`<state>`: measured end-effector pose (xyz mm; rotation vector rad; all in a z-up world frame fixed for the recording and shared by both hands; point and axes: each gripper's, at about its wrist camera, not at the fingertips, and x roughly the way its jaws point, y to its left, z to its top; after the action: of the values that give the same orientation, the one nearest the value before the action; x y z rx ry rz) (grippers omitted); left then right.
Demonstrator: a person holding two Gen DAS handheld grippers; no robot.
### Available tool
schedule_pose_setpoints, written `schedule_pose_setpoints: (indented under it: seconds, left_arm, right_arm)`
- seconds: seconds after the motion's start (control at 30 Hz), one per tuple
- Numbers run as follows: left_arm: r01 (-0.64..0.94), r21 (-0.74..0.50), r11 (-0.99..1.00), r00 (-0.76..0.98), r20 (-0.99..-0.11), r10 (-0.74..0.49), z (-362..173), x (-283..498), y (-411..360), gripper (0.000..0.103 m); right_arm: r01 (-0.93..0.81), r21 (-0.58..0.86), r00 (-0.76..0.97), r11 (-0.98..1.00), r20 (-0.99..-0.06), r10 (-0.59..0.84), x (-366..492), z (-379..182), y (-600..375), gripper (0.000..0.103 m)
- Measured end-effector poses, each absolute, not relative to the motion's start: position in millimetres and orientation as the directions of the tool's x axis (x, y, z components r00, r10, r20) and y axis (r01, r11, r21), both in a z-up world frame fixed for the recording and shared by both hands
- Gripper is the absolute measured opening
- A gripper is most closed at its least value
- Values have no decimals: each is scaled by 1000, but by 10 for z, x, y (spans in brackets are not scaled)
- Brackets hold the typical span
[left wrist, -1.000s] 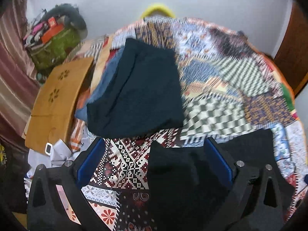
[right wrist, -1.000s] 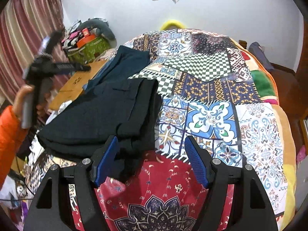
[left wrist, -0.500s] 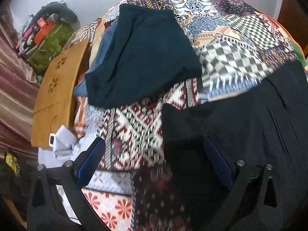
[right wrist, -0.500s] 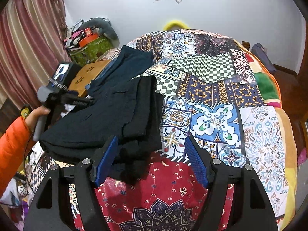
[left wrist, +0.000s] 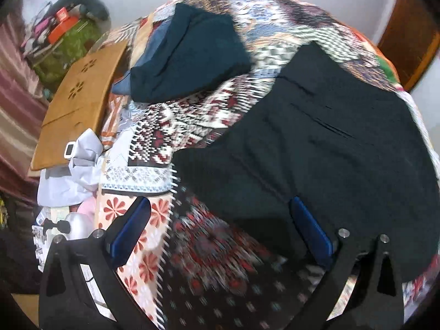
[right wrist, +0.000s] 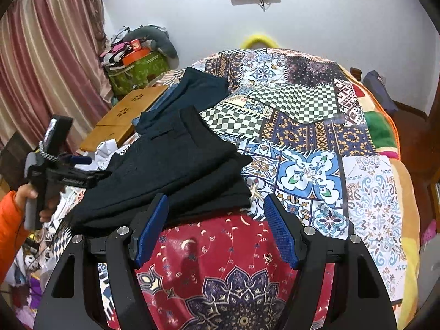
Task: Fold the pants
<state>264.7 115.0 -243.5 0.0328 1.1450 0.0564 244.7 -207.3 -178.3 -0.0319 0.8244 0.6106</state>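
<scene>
Black pants [left wrist: 316, 148] lie folded on the patchwork bedspread [left wrist: 192, 126]; they also show in the right wrist view [right wrist: 176, 173]. My left gripper [left wrist: 220, 225] is open, low over the bed at the pants' near-left edge, its right finger over the cloth, holding nothing. It shows from outside in the right wrist view [right wrist: 82, 165], beside the pants' left end. My right gripper [right wrist: 214, 228] is open and empty, just in front of the pants' near edge.
A folded dark teal garment [left wrist: 189, 55] lies further back on a blue one [right wrist: 162, 101]. A wooden lap table [left wrist: 79, 104], white cloth [left wrist: 74, 170] and a green bag [right wrist: 134, 71] crowd the bed's left side. Curtains [right wrist: 41, 63] hang at left.
My left gripper has dropped and moved along the pants' left edge towards their near end; the view is blurred by motion. My right gripper has barely moved. Both stay open.
</scene>
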Motion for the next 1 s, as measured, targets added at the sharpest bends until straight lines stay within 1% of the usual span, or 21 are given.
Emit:
schedule_pose_setpoints:
  seconds: [0.1,0.37,0.4,0.5,0.53,0.63,0.77,0.83,0.9,1.0]
  left_arm:
    - [8,72,997,440,-896,61,-2344,2515,952,103]
    - [57,-18,998,474,-880,-43,-2227,2542,389,103]
    - [63,-34,997,478,-877,-60,-2219,2557,351,102]
    - [85,-155,984,464,-868,-177,-2218,2649,183,102]
    - [94,-168,981,458,-868,-193,-2225,2672,130,102]
    - [134,-95,986,492,-858,-149,-2171,2717,-103,102]
    - [152,-65,986,556,-820,-139,-1995,2690,-80,102]
    - [110,-48,993,593,-799,-104,-1893,2674,79,102]
    - [53,-36,998,617,-785,-61,-1831,2671,286,102]
    - [-69,0,998,622,-782,43,-1811,2703,713,102]
  right_arm:
    - [-520,205,523,829,-691,498,2407,-1750,-2093,68]
    - [-523,205,527,828,-685,503,2312,-1727,-2122,69]
    - [-521,206,526,828,-687,501,2311,-1735,-2126,69]
    - [-518,216,513,827,-696,503,2318,-1783,-2142,70]
    - [-514,219,506,829,-703,500,2335,-1816,-2143,70]
    - [-498,228,496,837,-717,490,2362,-1883,-2141,70]
    - [-475,286,466,832,-721,513,2368,-1960,-2173,70]
    - [-476,291,462,830,-721,517,2354,-1977,-2145,70]
    - [-483,257,486,837,-716,501,2313,-1958,-2089,70]
    - [-508,232,499,829,-706,503,2264,-1920,-1979,70]
